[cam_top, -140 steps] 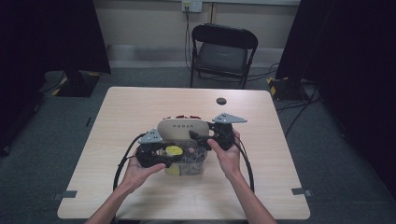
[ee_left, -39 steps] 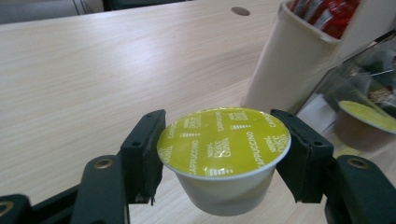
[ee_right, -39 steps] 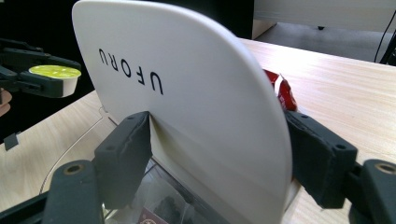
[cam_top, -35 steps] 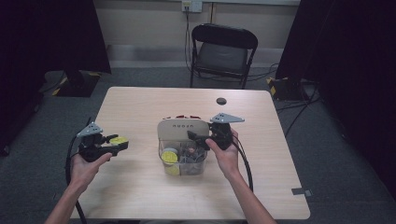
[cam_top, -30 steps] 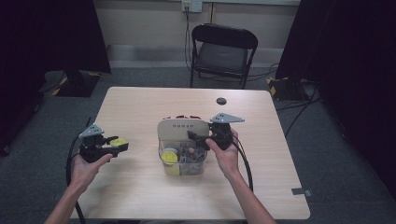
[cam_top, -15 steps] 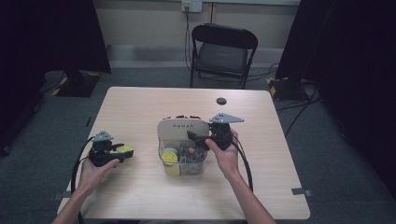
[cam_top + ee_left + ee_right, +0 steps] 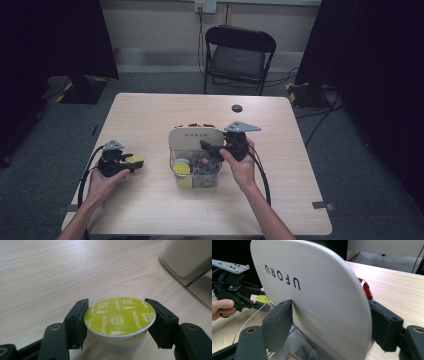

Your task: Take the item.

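Note:
My left gripper (image 7: 131, 162) is shut on a coffee capsule (image 7: 134, 160) with a yellow-green lid, low over the table's left side. In the left gripper view the capsule (image 7: 120, 315) sits upright between the jaws of the left gripper (image 7: 120, 318), printed lid up. My right gripper (image 7: 212, 147) is shut on the raised white lid (image 7: 195, 136) of a clear plastic box (image 7: 196, 179) at mid-table. The right gripper view shows the white lid (image 7: 312, 290), lettered UFORU, clamped in the right gripper (image 7: 329, 322). Several capsules (image 7: 181, 168) lie in the box.
Red packets (image 7: 200, 125) lie just behind the lid. A small black round object (image 7: 236, 108) rests near the table's far edge. A black folding chair (image 7: 240, 55) stands beyond the table (image 7: 280, 200). Bare wood lies around the left gripper.
The left gripper went from the box out to the left with the capsule, then came down and nearer the front edge. The right gripper stayed on the lid.

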